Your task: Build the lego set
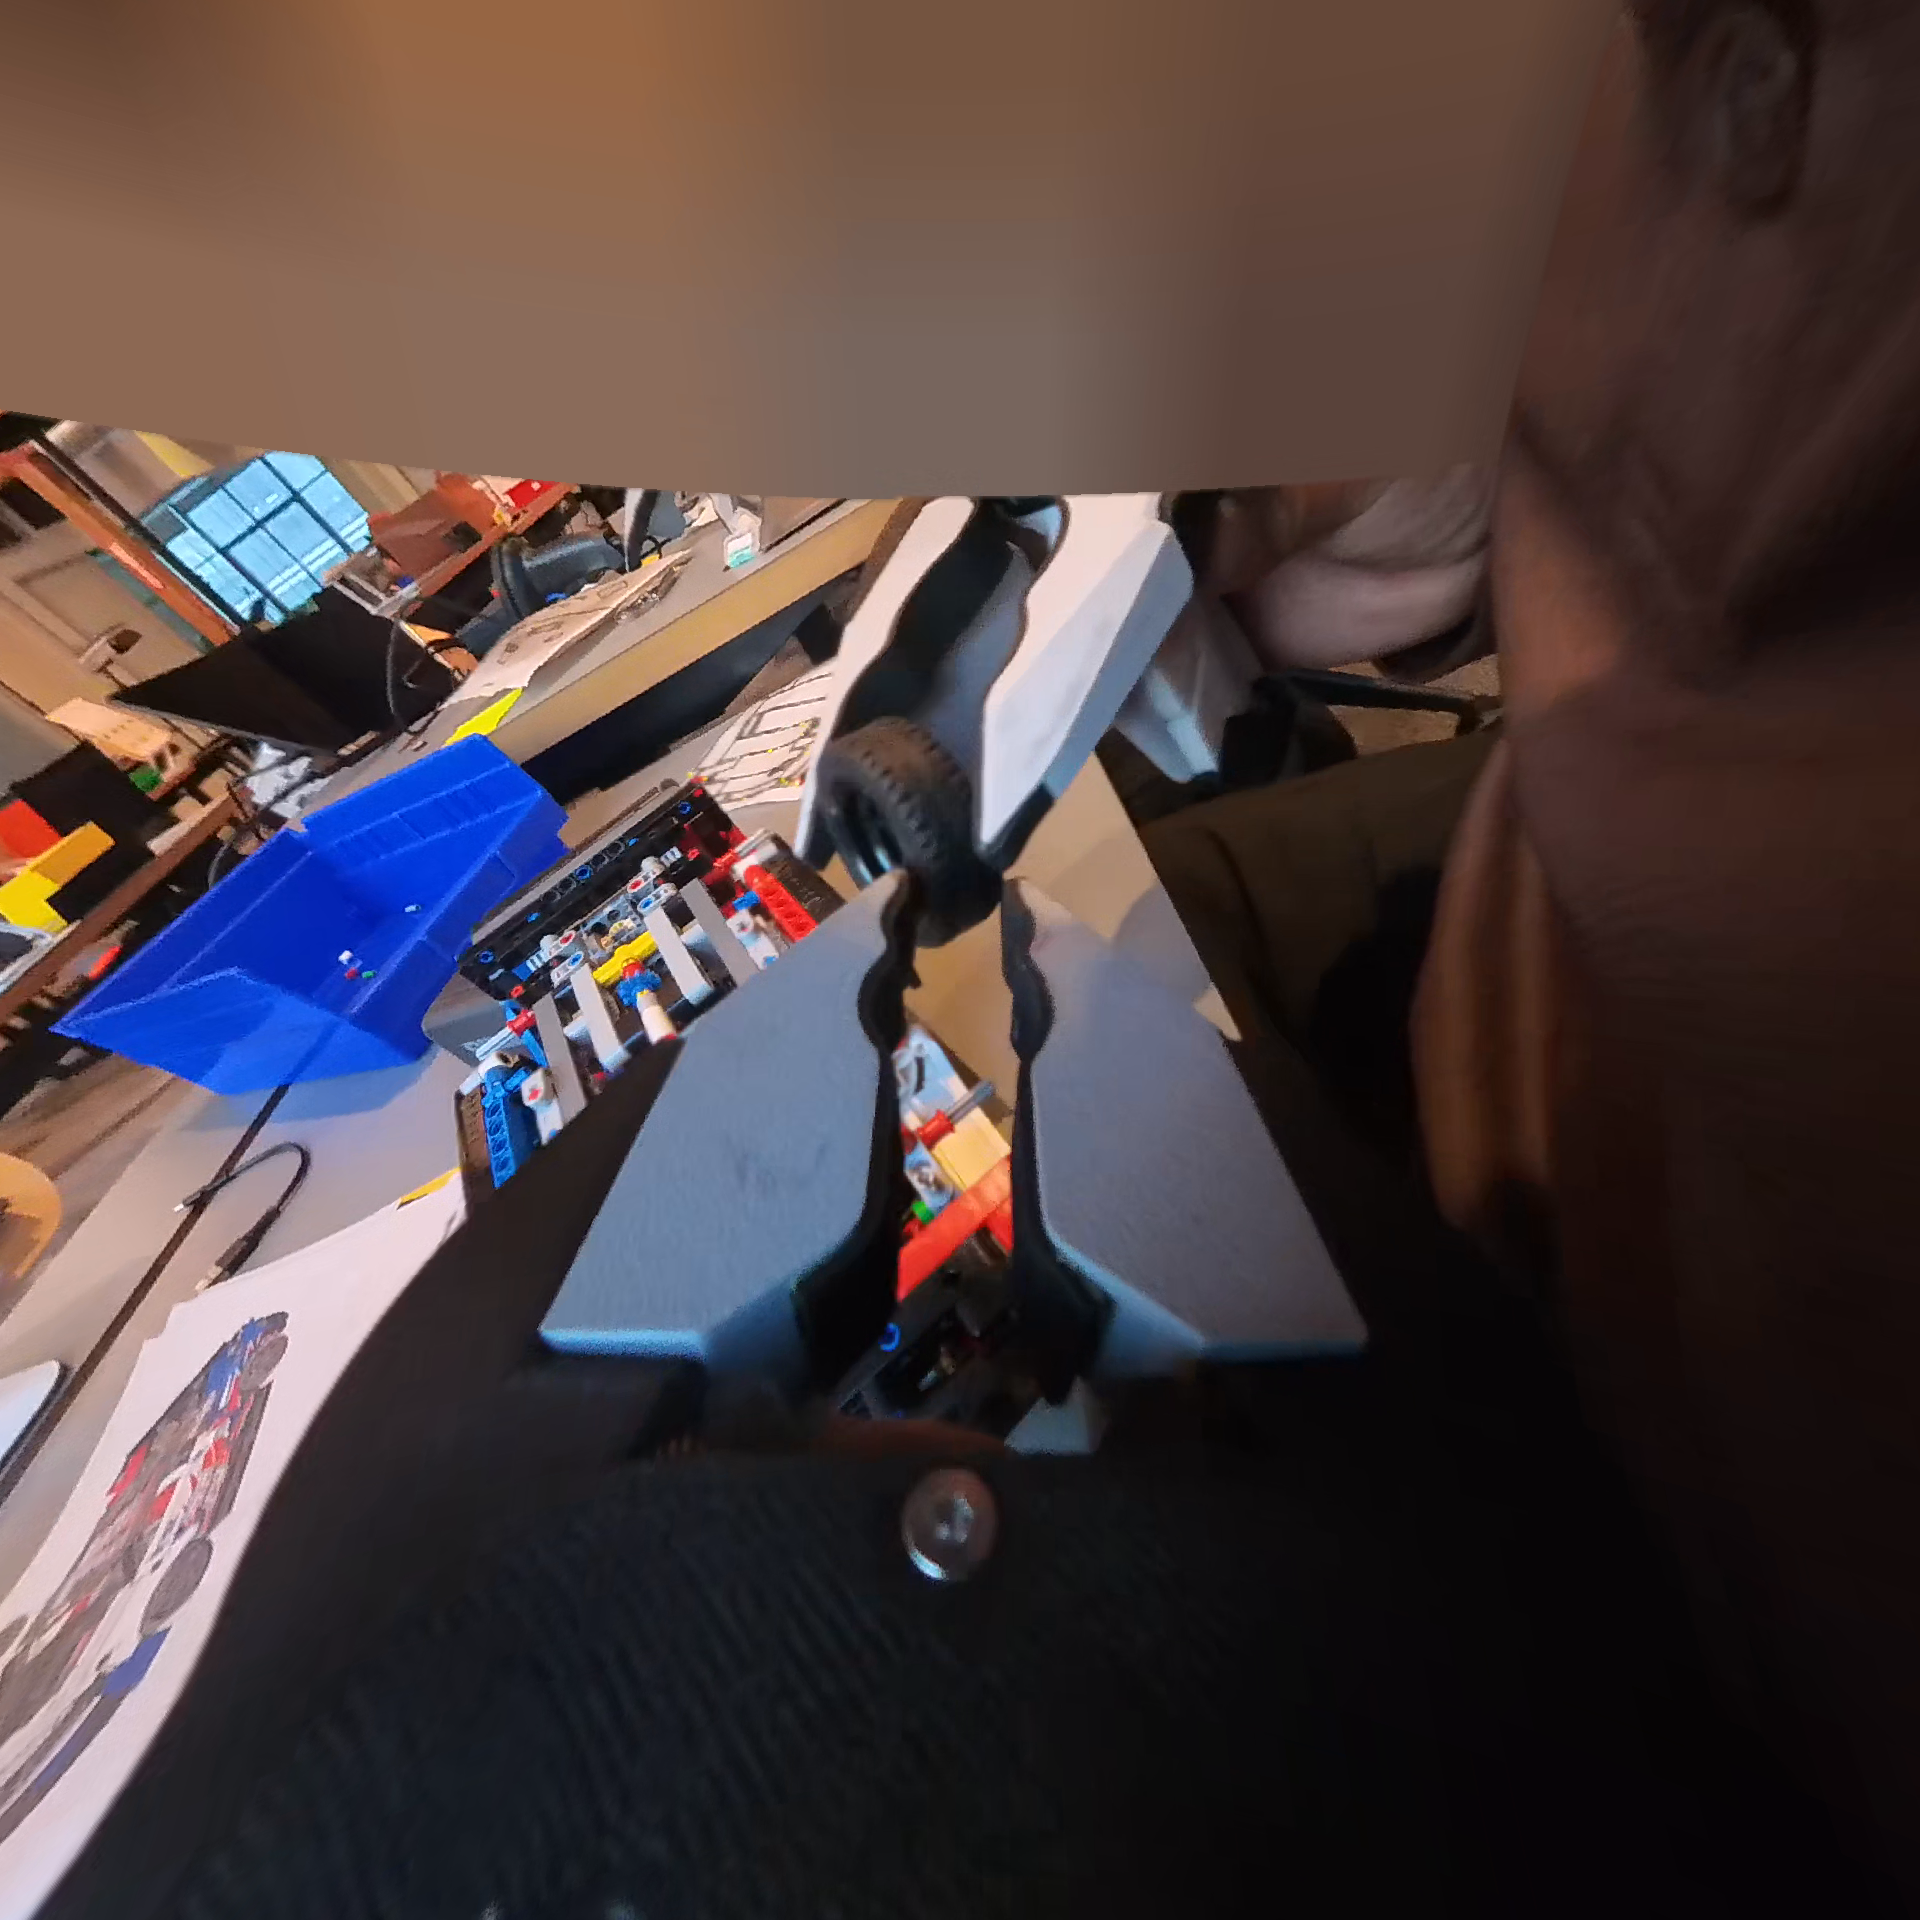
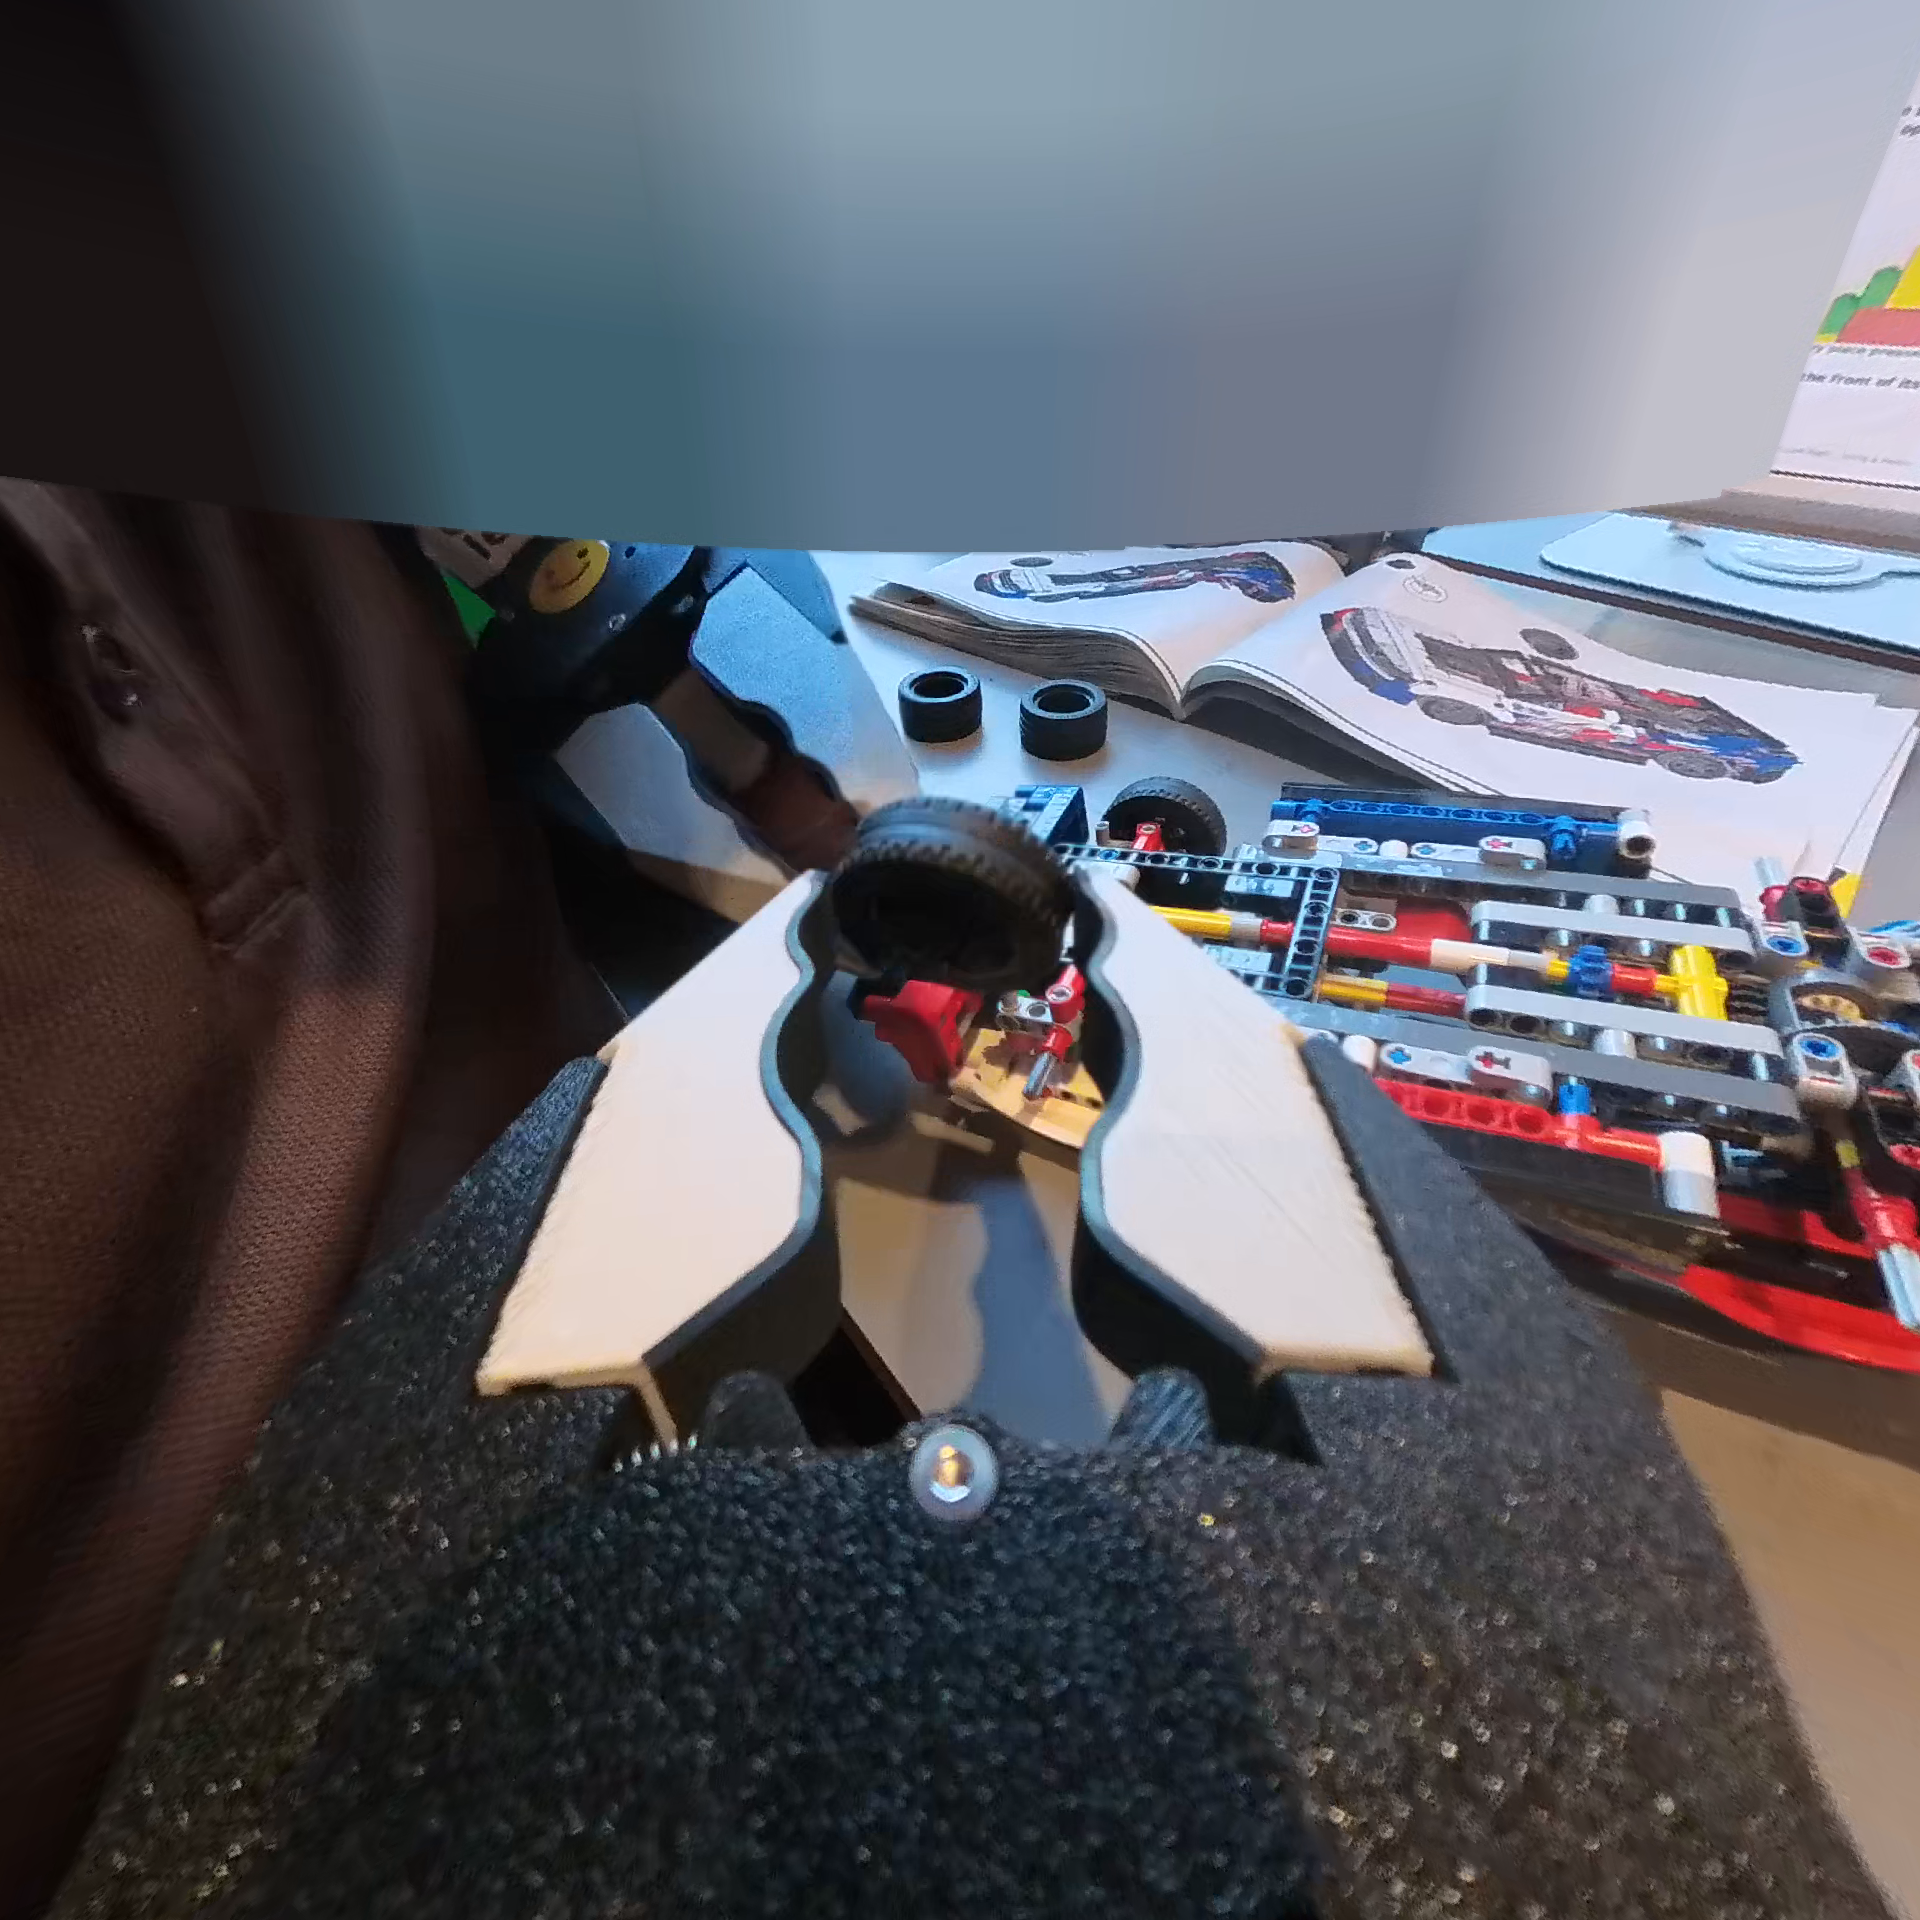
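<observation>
- Right now my right hand-held gripper (image 2: 951,914) is pinching a black wheel (image 2: 951,904) between its fingertips, the tyre tilted so that its hub is facing down toward the camera.
- Just under that wheel, a small red piece (image 2: 925,1023) and some short grey and red pins (image 2: 1049,1023) are showing between the two fingers; I cannot tell whether the wheel is touching them.
- My left hand-held gripper (image 1: 951,904) is sitting with its fingers a narrow gap apart; its tips are reaching the wheel (image 1: 904,810) from the other side, but I cannot tell whether they are actually clamping anything.
- In the left wrist view, the right hand-held gripper (image 1: 914,821) is coming in from above with the wheel at its tips.
- The lego chassis (image 2: 1538,966), a long frame of grey, red, black, blue and yellow beams, is lying on the bench (image 2: 1195,748) to the right of my right hand-held gripper, with one wheel (image 2: 1164,816) already mounted at its far corner.
- Two loose black tyres (image 2: 940,707) are standing side by side on the bench beyond the chassis, near the open instruction booklet (image 2: 1455,665).
- A blue bin (image 1: 312,914) is sitting on the bench past the chassis in the left wrist view, with a few tiny parts inside it.
- A black cable (image 1: 239,1195) is trailing across the bench near the bin.
</observation>
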### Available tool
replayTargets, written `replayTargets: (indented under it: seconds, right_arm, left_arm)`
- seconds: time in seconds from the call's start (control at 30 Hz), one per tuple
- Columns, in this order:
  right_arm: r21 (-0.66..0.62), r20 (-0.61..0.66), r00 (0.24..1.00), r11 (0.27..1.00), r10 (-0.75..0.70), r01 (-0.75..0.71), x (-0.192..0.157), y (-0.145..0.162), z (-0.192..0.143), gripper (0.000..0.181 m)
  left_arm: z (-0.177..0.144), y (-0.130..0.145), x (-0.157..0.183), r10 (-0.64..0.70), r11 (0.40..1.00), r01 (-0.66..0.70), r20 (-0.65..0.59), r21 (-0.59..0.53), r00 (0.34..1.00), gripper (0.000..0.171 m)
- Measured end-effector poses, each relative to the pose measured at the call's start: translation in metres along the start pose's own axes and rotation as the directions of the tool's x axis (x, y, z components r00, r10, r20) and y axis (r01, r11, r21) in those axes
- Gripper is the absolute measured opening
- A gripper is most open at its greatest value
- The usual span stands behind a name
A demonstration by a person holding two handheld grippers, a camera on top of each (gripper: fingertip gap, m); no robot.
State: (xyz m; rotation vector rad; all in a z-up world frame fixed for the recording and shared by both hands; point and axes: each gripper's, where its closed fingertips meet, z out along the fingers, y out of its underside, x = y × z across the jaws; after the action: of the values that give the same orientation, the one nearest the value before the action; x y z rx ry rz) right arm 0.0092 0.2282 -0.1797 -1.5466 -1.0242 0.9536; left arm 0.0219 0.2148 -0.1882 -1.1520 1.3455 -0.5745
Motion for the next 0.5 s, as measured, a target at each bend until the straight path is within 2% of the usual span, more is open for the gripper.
replayTargets:
  seconds: [0.17, 0.27, 0.37, 0.5]
  right_arm:
    - [0.031, -0.026, 0.994, 0.994, 0.103, -0.103, 0.004, 0.001, 0.002, 0.04]
    - [0.04, -0.051, 0.983, 0.984, 0.178, -0.176, 0.006, 0.006, 0.0, 0.042]
    - [0.037, -0.057, 0.974, 0.976, 0.218, -0.216, 0.006, 0.008, -0.001, 0.043]
    - [-0.038, -0.111, 0.987, 0.992, 0.116, -0.121, 0.004, 0.014, -0.001, 0.04]
  left_arm:
    - [-0.001, 0.002, -0.006, 0.038, 0.999, -0.037, 0.073, -0.013, 0.997, 0.012]
    - [0.001, 0.01, -0.007, 0.094, 0.994, -0.089, 0.074, -0.07, 0.993, 0.011]
    - [0.002, 0.008, -0.002, 0.1, 0.993, -0.096, 0.053, -0.07, 0.994, 0.011]
    - [0.004, 0.014, 0.004, 0.141, 0.984, -0.138, 0.021, -0.114, 0.99, 0.011]
